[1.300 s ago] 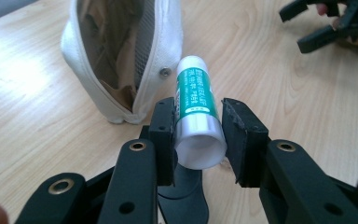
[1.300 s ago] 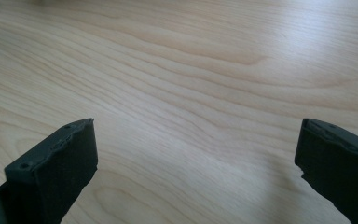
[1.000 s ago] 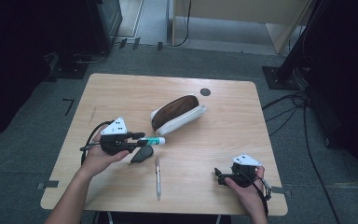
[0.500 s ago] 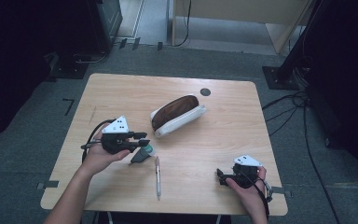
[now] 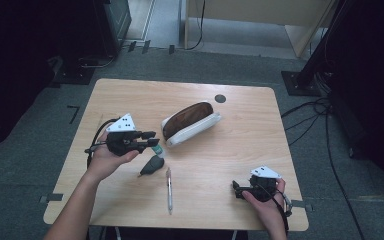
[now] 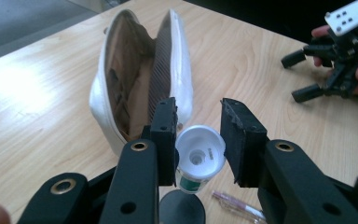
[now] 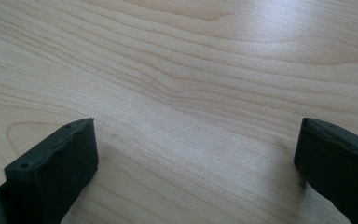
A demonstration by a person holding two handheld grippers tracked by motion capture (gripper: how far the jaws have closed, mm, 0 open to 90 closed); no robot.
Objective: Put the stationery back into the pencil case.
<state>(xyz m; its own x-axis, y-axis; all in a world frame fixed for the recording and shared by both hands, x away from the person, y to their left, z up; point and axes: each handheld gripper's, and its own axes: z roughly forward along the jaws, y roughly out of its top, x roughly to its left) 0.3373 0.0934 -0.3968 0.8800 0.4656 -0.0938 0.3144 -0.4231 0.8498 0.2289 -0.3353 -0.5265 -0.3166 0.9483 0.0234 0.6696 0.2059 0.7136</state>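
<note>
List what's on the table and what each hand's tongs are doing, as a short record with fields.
Left tongs: shut on glue stick, white cap facing the camera
Right tongs: open, nothing between them, over bare table
Pouch: white, open, brown inside, mid-table
Pen: lying flat near the front edge
Dark small object: beside the pen, unclear what

Open pouch (image 5: 191, 122) lies mid-table, mouth toward the left gripper (image 5: 150, 141); bare wood between them, a short clear lane. Below that gripper a dark small object (image 5: 152, 164) and a pen (image 5: 169, 189) lie close together, crowding the near-centre. Right gripper (image 5: 236, 189) rests at the near right, jaws wide over bare table (image 7: 177, 70). Right half and far edge unobstructed apart from a dark round spot (image 5: 220, 98).
</note>
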